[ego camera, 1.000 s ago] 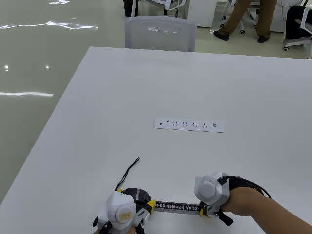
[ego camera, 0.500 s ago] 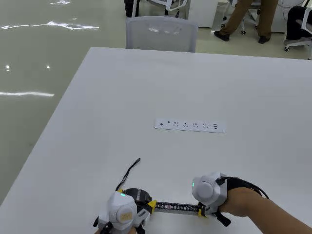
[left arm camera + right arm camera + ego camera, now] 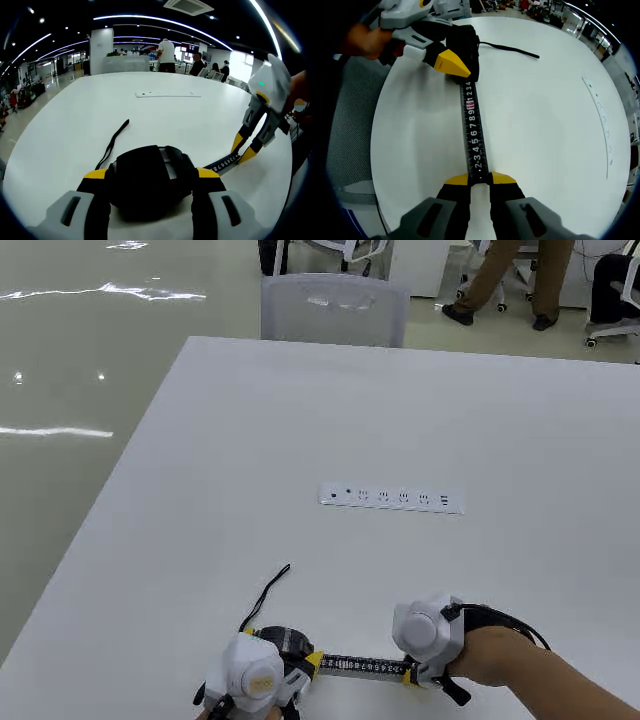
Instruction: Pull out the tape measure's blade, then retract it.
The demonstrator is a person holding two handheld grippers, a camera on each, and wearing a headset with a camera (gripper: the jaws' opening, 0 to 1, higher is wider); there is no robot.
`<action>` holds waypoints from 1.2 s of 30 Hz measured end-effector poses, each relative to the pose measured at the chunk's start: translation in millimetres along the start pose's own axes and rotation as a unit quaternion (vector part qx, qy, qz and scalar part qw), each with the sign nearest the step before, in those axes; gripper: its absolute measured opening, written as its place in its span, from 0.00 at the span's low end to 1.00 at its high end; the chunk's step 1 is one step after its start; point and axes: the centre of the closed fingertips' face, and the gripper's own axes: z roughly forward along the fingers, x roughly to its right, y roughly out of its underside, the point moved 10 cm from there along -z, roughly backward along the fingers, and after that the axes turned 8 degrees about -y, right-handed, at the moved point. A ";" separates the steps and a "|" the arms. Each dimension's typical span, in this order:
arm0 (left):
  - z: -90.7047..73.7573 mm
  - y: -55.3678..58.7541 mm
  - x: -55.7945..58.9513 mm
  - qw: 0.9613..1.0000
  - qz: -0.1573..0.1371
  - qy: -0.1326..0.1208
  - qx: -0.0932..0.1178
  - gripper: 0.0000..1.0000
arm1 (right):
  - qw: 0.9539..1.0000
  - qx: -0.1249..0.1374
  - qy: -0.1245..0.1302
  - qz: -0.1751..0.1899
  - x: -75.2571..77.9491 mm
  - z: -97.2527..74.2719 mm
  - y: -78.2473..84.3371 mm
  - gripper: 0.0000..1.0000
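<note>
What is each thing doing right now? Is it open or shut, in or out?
left tool: shut on case
right tool: shut on blade tip
blade: pulled out partway, straight
strap: lying loose on table
power strip: nothing plugged in
</note>
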 end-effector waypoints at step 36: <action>2.1 0.4 -0.8 1.000 -0.001 0.003 0.000 0.62 | 1.000 0.013 -0.006 -0.010 -1.5 6.6 -22.5 0.13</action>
